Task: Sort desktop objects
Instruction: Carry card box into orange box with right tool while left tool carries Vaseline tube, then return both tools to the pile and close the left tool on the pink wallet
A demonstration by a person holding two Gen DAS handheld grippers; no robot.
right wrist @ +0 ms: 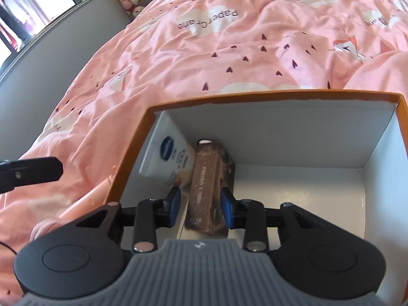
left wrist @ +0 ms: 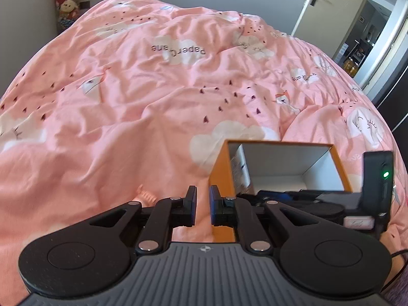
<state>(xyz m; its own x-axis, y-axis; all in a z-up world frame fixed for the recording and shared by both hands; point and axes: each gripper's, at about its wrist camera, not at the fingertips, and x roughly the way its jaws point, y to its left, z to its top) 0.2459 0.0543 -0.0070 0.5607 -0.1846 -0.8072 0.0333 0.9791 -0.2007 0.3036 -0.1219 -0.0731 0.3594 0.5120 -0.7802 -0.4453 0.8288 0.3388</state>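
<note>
An open orange box (right wrist: 267,95) with white inner walls sits on the bed's pink duvet. Inside, at its left wall, a white tube (right wrist: 170,158) with a blue oval logo leans tilted against that wall. Just beside it, touching, a brown carton (right wrist: 206,186) with a white cap stands slightly tilted on the floor of the box.

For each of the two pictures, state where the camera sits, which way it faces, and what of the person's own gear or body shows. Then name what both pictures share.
Left wrist: rides on the left gripper, looking down across the pink duvet; jaws nearly closed and empty, the right gripper over the orange box.
Right wrist: rides on the right gripper, looking down into the box; jaws apart around the brown carton, white tube beside it; a left gripper finger at the left edge.
Shared: box, duvet, tube.
</note>
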